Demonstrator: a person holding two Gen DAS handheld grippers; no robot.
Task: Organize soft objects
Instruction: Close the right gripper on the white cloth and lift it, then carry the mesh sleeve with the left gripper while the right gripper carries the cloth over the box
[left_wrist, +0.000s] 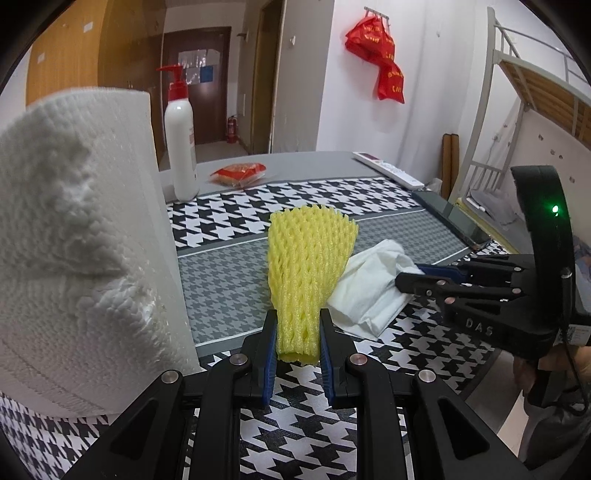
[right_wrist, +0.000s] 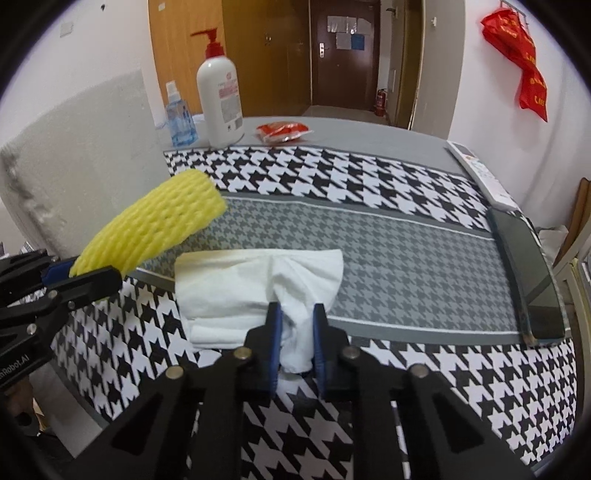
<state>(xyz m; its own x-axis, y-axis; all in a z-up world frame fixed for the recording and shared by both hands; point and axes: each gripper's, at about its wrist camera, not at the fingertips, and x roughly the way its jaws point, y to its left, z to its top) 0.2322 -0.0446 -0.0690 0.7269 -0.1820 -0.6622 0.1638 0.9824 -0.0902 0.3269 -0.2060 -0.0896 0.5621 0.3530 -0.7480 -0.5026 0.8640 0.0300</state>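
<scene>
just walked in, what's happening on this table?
A person is working two handheld grippers over a houndstooth tablecloth. The left gripper is shut on the narrow end of a yellow foam net, holding it off the cloth. The right gripper is shut on a bunched edge of a folded white towel, which otherwise lies on the table. A paper roll stands to the left; a pump bottle and a red packet sit at the back.

Both views are evenly lit by soft indoor light, with faint shadows. Fisheye bending curves the edges into dark vignetted corners (strongest at the frame rims). The near paper towel roll (left_wrist: 74, 240) looks slightly soft.
</scene>
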